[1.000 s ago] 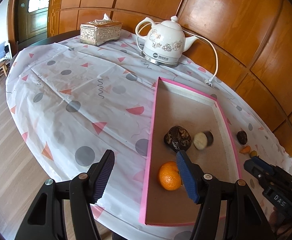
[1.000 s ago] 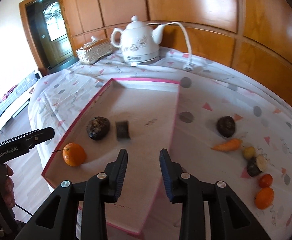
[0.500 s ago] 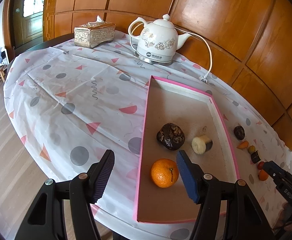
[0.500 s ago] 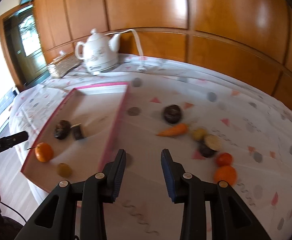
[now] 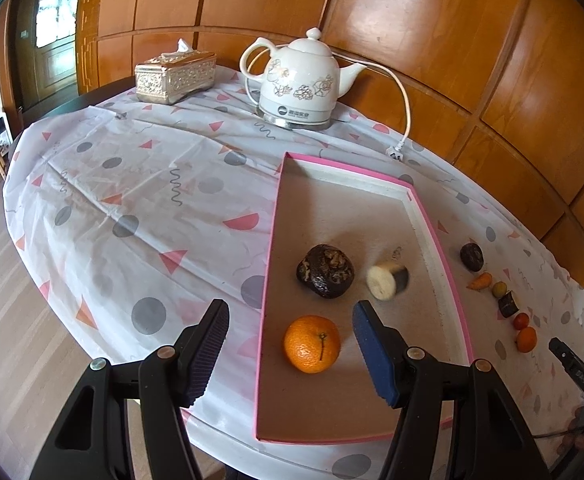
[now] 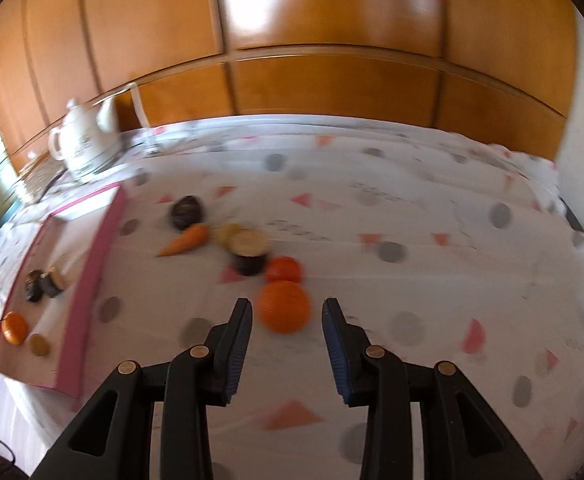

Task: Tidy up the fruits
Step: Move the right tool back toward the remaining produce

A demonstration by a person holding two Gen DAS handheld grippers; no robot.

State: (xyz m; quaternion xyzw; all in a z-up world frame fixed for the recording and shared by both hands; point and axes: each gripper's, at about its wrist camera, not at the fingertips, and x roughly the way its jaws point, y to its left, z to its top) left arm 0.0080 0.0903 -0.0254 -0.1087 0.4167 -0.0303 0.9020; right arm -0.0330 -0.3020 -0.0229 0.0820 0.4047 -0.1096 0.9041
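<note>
1. From the left wrist view, the left gripper [image 5: 287, 350] hangs over the near end of the pink-edged tray [image 5: 440, 240] with its jaws released and nothing pinched between them.
2. Inside the tray, an orange [image 5: 312, 344] lies at the near end, between the 2 fingers as this view sees it, though neither pad touches it. Just beyond it sit a dark wrinkled fruit [image 5: 324, 270] and, beside that, a cut piece with a pale face [image 5: 386, 280].
3. Beyond the tray's far end stands a white kettle [image 5: 302, 86] with its cord, and left of the kettle a patterned tissue box [image 5: 175, 76].
4. Right of the tray, on the spotted tablecloth [image 5: 131, 200], a row of small fruits runs toward the near edge: a dark round one [image 5: 471, 257], a little carrot [image 5: 480, 281], then smaller pieces down to a small orange [image 5: 526, 339].
5. From the right wrist view, which is blurred, the right gripper [image 6: 286, 338] is well to the right of the tray [image 6: 91, 276], its jaws parted and holding nothing.
6. The small orange [image 6: 283, 306] sits just ahead of the fingertips, in line with the gap, with a red fruit [image 6: 284, 270] touching its far side.
</note>
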